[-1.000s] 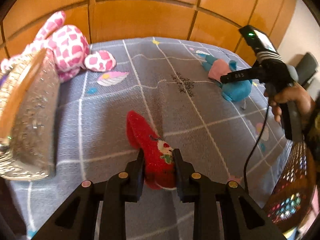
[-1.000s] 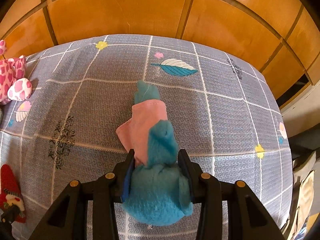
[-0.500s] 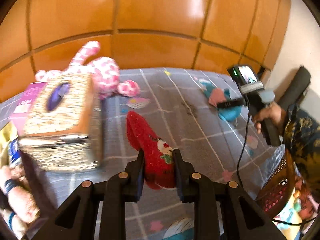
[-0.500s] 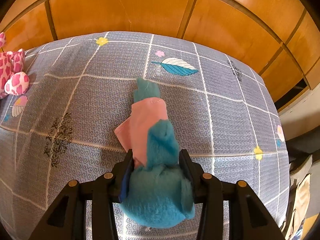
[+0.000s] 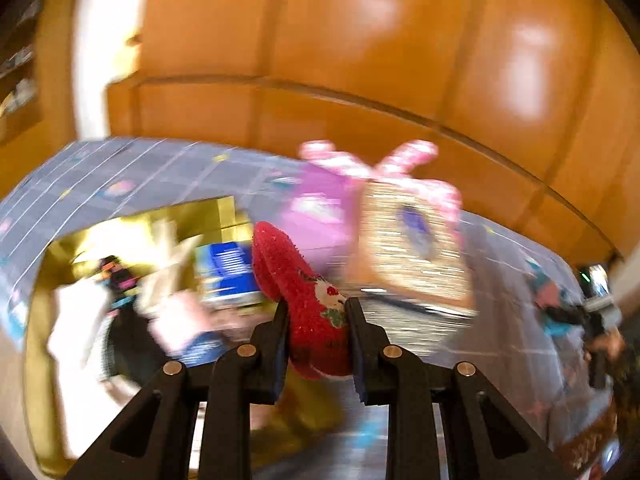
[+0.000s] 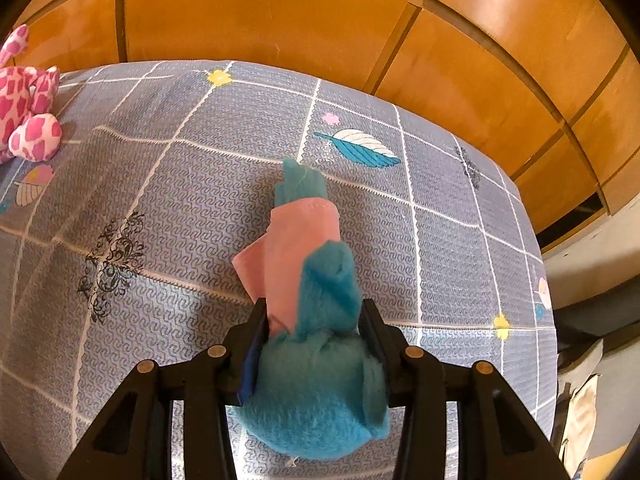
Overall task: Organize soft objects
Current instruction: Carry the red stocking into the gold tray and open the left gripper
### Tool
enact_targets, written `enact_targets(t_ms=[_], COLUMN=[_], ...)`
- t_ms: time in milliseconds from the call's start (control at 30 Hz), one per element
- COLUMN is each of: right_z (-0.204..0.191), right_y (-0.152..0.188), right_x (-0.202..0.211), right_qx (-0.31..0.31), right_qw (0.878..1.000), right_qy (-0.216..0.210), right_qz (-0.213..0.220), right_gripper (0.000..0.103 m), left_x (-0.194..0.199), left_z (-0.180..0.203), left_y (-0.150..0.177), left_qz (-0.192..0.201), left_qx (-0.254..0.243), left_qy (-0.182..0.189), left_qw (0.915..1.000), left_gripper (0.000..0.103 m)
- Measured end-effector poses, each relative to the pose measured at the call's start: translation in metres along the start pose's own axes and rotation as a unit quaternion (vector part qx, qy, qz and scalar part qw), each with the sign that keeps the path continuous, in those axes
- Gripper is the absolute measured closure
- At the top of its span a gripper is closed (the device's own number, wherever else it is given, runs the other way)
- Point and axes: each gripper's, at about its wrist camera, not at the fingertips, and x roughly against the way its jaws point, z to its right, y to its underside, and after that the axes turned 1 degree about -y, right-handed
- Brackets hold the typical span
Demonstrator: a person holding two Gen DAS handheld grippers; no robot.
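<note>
Gripping left tool (image 5: pixel 316 320): fuzzy red sock (image 5: pixel 298 280), embroidered.

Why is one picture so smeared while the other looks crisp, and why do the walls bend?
Left wrist view: background streaked with motion blur, glare patches on the wooden wall, only the red sock in the left hand-held gripper is fairly sharp. Right wrist view: crisp, evenly lit bedsheet. Both: fisheye lens bends straight lines.

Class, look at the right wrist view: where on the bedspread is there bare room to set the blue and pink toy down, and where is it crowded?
Bare bedspread lies left of the blue and pink toy, up to the pink spotted plush, and right of it toward the bed's edge. The left corner by that plush is crowded.
</note>
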Motion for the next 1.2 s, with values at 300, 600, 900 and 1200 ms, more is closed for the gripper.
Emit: enact_targets(t_ms=[300,600,900,1200], right_z=[0.001,-0.004,-0.006,-0.011], right_y=[0.000,0.001,0.002,0.004], right_x=[0.000,-0.001,-0.001,0.001], right_qx=[0.006,0.019,0.024,0.041], right_qw=[1.000,1.000,0.999,0.998], right_qy=[0.007,0.018,0.024,0.036], right_qz=[0.001,0.005,0.006,0.014], right_gripper=[0.059,0.059,0.059,0.059], left_x=[-0.009,-0.033,-0.016,0.016], left_z=[-0.119,-0.164,-0.152,-0.113], left_y=[-0.009,0.008,0.010,0.010], left_qz=[-0.016,-0.054,-0.027,0.019], left_qx=[0.114,0.142,0.125,0.086], left_qy=[-0.121,-0.169,-0.211,-0.198], left_qw=[0.9859,0.9738,0.9691,0.9762], left_gripper=[0.077,0.065,0.028,0.016])
